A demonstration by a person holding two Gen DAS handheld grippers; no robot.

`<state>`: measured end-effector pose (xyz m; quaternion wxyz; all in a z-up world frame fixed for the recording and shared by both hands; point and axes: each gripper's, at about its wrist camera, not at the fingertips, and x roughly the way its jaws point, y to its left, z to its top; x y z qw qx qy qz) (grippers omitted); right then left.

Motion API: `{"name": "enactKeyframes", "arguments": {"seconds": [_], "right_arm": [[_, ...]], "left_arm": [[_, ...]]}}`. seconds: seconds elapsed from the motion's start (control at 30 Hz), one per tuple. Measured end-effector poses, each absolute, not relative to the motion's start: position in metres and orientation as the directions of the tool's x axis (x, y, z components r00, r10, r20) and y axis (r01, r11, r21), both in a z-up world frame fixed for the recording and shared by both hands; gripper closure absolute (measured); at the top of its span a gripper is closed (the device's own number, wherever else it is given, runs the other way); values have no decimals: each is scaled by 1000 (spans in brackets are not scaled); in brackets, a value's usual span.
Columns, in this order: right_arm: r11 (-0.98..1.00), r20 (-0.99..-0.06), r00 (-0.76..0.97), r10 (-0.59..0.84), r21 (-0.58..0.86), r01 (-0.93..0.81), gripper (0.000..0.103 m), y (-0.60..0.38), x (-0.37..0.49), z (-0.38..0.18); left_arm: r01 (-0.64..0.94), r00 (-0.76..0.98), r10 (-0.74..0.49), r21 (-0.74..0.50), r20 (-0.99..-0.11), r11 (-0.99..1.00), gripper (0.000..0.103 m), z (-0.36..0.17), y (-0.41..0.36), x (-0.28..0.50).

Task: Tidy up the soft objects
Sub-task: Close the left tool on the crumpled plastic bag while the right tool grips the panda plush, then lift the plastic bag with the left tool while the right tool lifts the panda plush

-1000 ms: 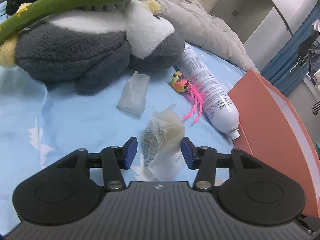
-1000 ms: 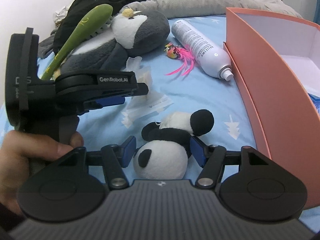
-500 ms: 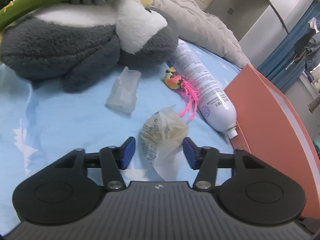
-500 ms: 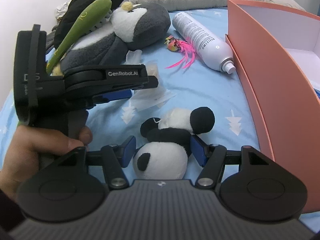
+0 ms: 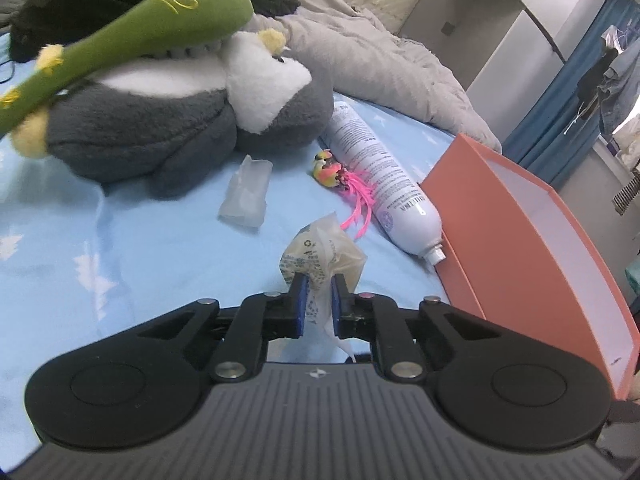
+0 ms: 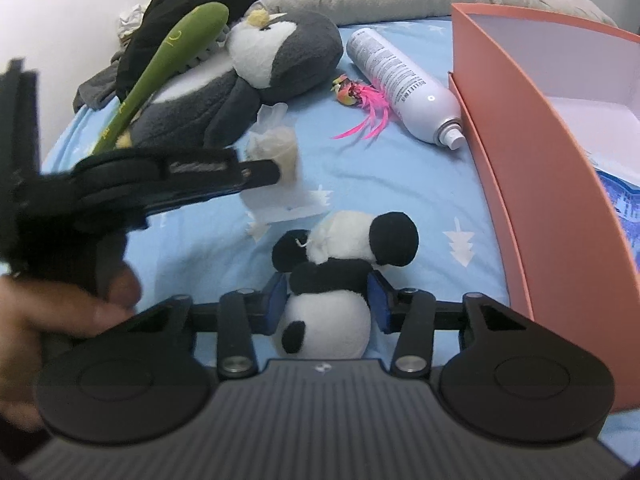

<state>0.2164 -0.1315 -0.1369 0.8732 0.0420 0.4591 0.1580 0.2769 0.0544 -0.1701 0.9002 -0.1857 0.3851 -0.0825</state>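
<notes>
A round, fuzzy black-and-white panda plush point(image 6: 326, 280) lies on the pale blue bed sheet point(image 6: 400, 184) beside the smooth orange box point(image 6: 532, 152); the right tool point(image 6: 327, 300), just closing, squeezes it. The left tool point(image 5: 318, 302), just closing, pinches a crinkled translucent plastic bag point(image 5: 320, 256).

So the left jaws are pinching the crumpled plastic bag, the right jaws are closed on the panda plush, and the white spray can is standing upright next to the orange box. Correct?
Not quite. The white spray can is lying on its side on the blue sheet, nozzle toward the orange box; the right wrist view shows it. The rest holds: the left gripper pinches the crumpled plastic bag, and the right gripper is closed on the panda plush.
</notes>
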Motion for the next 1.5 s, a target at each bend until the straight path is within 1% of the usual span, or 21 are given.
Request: {"name": "enactKeyframes", "arguments": {"seconds": [0.03,0.13,0.2,0.4,0.47,0.53,0.57,0.6,0.63,0.7,0.77,0.87,0.97,1.0,1.1,1.23,1.5], "right_arm": [[948,-787,533,311,215,-236,62,-132,213,-135],[951,-784,546,297,192,-242,64,-130,203,-130],[953,-783,550,290,183,-243,69,-130,197,-128],[963,-786,561,261,167,-213,71,-130,180,-118],[968,-788,563,249,179,-176,71,-133,179,-119],[975,-794,566,222,195,-109,69,-137,180,-123],[977,-797,567,206,199,-74,67,-139,182,-125],[979,-799,569,192,200,-48,63,-140,184,-127],[980,-801,572,177,198,-26,56,-141,186,-127],[981,-808,566,162,193,-5,47,-139,190,-130],[977,-816,550,177,214,4,43,-138,194,-134],[961,-834,496,242,276,-5,43,-130,200,-145],[958,-853,454,258,286,-6,43,-116,201,-157],[962,-852,464,242,275,2,44,-112,198,-156],[975,-847,489,209,217,-42,46,-101,193,-150],[975,-827,518,216,214,-64,47,-100,184,-132],[978,-757,619,207,167,-123,47,-110,157,-70]], "left_arm": [[2,691,-288,-397,-663,918,89,-168,56,270],[-3,694,-289,-403,-660,915,90,-161,59,250],[0,693,-290,-402,-660,916,90,-157,61,237],[3,687,-307,-420,-659,908,90,-150,71,196],[8,683,-314,-423,-660,906,91,-148,75,185],[16,674,-326,-428,-663,904,91,-147,79,176],[19,671,-328,-428,-665,904,91,-146,81,171],[24,668,-331,-426,-667,905,91,-144,83,167],[28,665,-333,-424,-668,905,91,-143,84,164],[32,661,-336,-423,-670,906,91,-139,88,158],[34,658,-338,-422,-672,906,91,-135,93,153],[34,656,-336,-418,-676,908,91,-130,100,148],[37,652,-336,-414,-679,910,91,-123,107,144],[40,653,-334,-409,-680,912,91,-121,109,143],[48,653,-338,-407,-678,912,91,-116,112,142],[71,667,-339,-396,-663,915,91,-102,108,138],[72,708,-320,-386,-629,920,91,-64,94,128]]}}
